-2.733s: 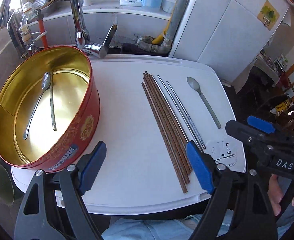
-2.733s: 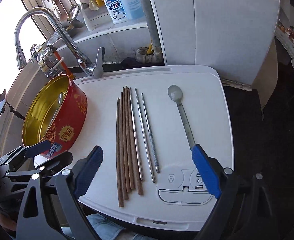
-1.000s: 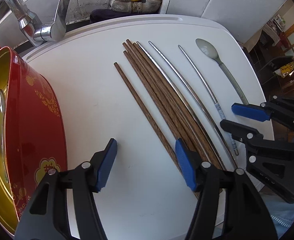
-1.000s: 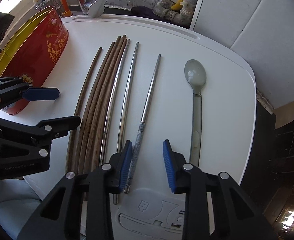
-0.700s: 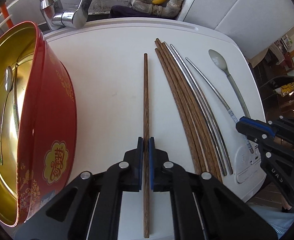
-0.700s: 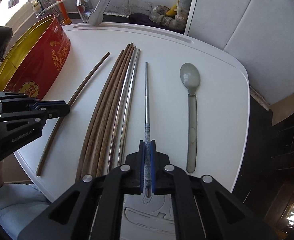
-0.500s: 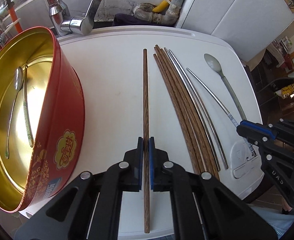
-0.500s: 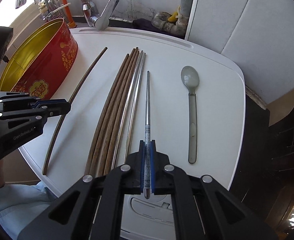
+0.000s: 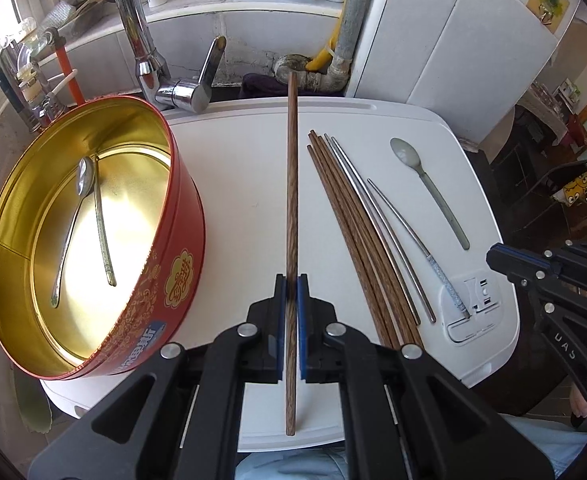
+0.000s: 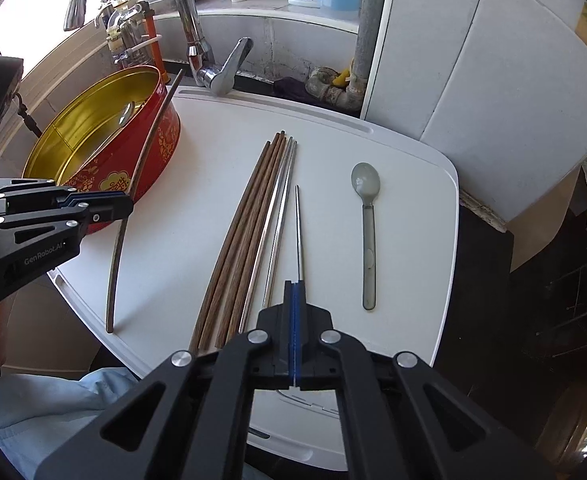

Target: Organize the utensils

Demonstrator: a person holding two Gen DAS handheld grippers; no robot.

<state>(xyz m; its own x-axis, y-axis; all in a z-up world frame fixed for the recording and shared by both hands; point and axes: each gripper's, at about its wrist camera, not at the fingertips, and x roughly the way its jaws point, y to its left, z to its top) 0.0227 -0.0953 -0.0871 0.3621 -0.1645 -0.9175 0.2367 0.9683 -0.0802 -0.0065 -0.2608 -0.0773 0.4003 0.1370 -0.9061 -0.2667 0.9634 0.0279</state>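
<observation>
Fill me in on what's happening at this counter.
A person is sorting utensils with a gripper in each hand. The left gripper is shut on one wooden chopstick, lifted off the white board beside the red tin, which already holds a spoon and another metal utensil. The right gripper is shut on a metal chopstick. Four wooden chopsticks, one metal chopstick and a grey spoon lie on the board.

Left gripper (image 9: 289,292): black angular arms, blue pads on its fingers (image 9: 279,320), round silver screws, white "GenRobot.AI" lettering on its side; right gripper (image 10: 294,304): the same black frame, blue pads, silver screws; the person wears a pale blue garment (image 10: 45,408).
</observation>
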